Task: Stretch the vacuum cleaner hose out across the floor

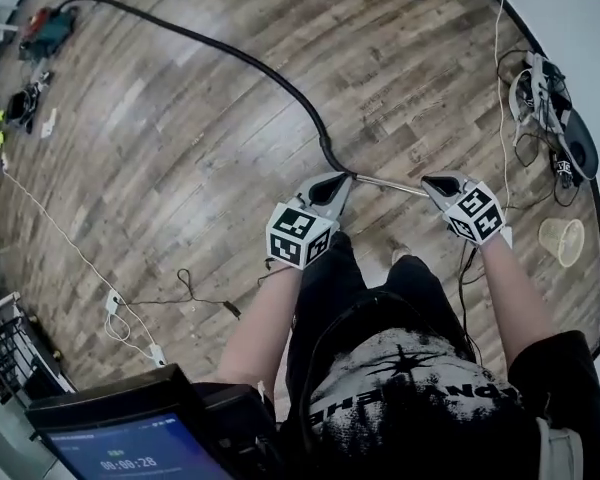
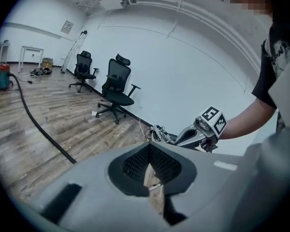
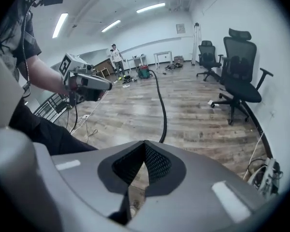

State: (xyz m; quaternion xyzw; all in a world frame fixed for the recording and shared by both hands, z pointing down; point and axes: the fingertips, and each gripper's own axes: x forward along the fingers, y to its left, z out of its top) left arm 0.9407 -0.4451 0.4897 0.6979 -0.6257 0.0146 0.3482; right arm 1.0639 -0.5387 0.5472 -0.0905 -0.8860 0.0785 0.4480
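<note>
Black hose [image 1: 230, 53] noted curving over the wood floor [image 1: 180, 168] from the vacuum cleaner [image 1: 48, 30] to the metal wand [image 1: 390, 184] near the feet. Left gripper [image 1: 335, 183] and right gripper [image 1: 435, 184]: fingers together, nothing between them. To straighten the curve, probably best to regrip the wand and draw it away from the vacuum cleaner, low and slow.

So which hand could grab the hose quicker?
Probably left: the left gripper hangs by the black hose end; the right gripper is over the metal tube beyond it. Both are shut.
</note>
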